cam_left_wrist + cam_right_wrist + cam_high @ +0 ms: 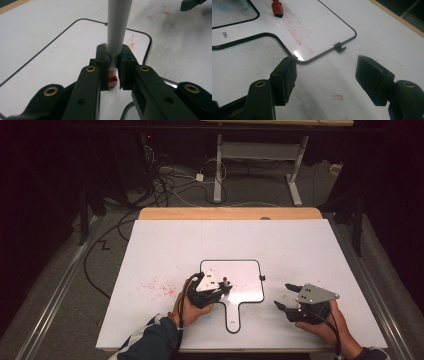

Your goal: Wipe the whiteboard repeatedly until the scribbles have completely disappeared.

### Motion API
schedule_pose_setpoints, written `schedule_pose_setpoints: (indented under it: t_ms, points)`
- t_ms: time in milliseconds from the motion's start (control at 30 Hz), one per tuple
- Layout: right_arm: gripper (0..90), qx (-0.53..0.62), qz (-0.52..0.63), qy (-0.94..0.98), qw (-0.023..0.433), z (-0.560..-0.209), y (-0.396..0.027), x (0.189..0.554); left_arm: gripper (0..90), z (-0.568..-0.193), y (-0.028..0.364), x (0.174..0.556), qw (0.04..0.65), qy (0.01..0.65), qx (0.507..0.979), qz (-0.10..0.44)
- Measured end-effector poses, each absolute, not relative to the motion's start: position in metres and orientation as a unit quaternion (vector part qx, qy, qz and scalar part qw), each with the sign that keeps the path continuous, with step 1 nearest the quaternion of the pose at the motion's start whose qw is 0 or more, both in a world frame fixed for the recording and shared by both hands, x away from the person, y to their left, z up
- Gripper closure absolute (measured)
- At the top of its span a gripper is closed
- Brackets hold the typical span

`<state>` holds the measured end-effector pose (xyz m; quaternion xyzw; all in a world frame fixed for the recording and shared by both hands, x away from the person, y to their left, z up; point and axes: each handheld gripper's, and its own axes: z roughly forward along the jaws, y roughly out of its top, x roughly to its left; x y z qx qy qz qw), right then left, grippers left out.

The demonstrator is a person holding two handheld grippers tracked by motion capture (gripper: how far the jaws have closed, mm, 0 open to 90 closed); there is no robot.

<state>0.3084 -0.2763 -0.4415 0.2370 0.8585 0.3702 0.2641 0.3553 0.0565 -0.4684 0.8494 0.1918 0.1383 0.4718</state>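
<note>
Two tongs are seen at a small whiteboard (240, 280): the left tongs (113, 72) are clamped on a marker (117, 30), the right tongs (325, 75) are held apart, ungripped.

High view looks down; 2 close gripper views share the whiteboard (250, 282).

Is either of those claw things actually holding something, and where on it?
The left gripper clamps a white marker near its red-tipped lower end. The right gripper is open, holding nothing.
</note>
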Motion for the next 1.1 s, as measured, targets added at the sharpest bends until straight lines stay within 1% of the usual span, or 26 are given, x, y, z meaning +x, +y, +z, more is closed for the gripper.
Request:
schedule_pose_setpoints:
  t_ms: [67, 267, 467, 600, 700, 867, 1033, 1100]
  points:
    - [34.0, 0.238, 0.369, 0.859, 0.262, -0.441, -0.276, 0.308, 78.9, -0.468, 0.061, 0.357, 0.464, 0.204, 0.849, 0.147]
    - [33.8, 0.233, 0.364, 0.863, 0.263, -0.443, -0.275, 0.307, 78.9, -0.465, 0.074, 0.364, 0.453, 0.240, 0.846, 0.148]
    - [33.7, 0.236, 0.358, 0.862, 0.271, -0.442, -0.276, 0.305, 78.9, -0.462, 0.083, 0.365, 0.435, 0.259, 0.849, 0.155]
    - [33.7, 0.235, 0.357, 0.861, 0.274, -0.442, -0.276, 0.305, 79.0, -0.463, 0.091, 0.368, 0.440, 0.286, 0.837, 0.155]
    - [33.7, 0.237, 0.356, 0.862, 0.273, -0.443, -0.275, 0.304, 79.0, -0.464, 0.080, 0.368, 0.443, 0.290, 0.834, 0.158]
    - [33.8, 0.235, 0.354, 0.863, 0.272, -0.443, -0.273, 0.304, 79.0, -0.464, 0.047, 0.367, 0.450, 0.273, 0.837, 0.150]
    - [33.7, 0.233, 0.352, 0.865, 0.272, -0.444, -0.273, 0.305, 79.0, -0.463, 0.016, 0.360, 0.455, 0.244, 0.845, 0.140]
    - [33.7, 0.236, 0.352, 0.864, 0.272, -0.444, -0.273, 0.305, 79.0, -0.462, 0.007, 0.357, 0.448, 0.228, 0.852, 0.148]
